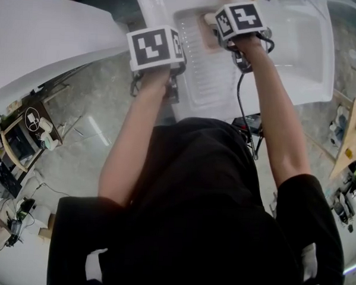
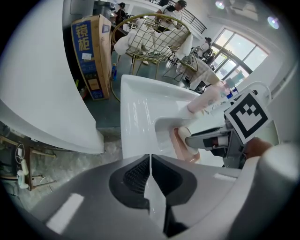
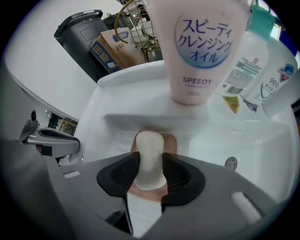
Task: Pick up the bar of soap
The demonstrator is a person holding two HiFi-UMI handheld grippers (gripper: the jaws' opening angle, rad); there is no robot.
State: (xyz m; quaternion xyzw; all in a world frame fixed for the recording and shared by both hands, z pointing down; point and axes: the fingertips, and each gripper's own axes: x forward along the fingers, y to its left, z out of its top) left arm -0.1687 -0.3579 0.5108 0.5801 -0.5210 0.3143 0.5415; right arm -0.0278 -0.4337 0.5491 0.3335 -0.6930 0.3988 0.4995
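Note:
The pale bar of soap (image 3: 150,157) lies on a pink soap dish (image 3: 172,140) at the left of the white sink (image 3: 262,140). My right gripper (image 3: 150,177) points down over it, and its ribbed pads touch both long sides of the bar. In the left gripper view the soap (image 2: 183,135) and the dish (image 2: 180,151) show under the right gripper's fingers (image 2: 206,139). My left gripper (image 2: 150,180) hangs in front of the sink's left edge, shut with nothing in it. In the head view both marker cubes hide the jaws; the dish (image 1: 207,34) peeks out beside the right one.
A pink cleansing-oil bottle (image 3: 201,51) and a teal-capped bottle (image 3: 248,61) stand on the sink's back ledge. A white tub (image 1: 46,37) curves at the left. A cardboard box (image 2: 89,56) and a gold wire chair (image 2: 154,42) stand beyond the sink.

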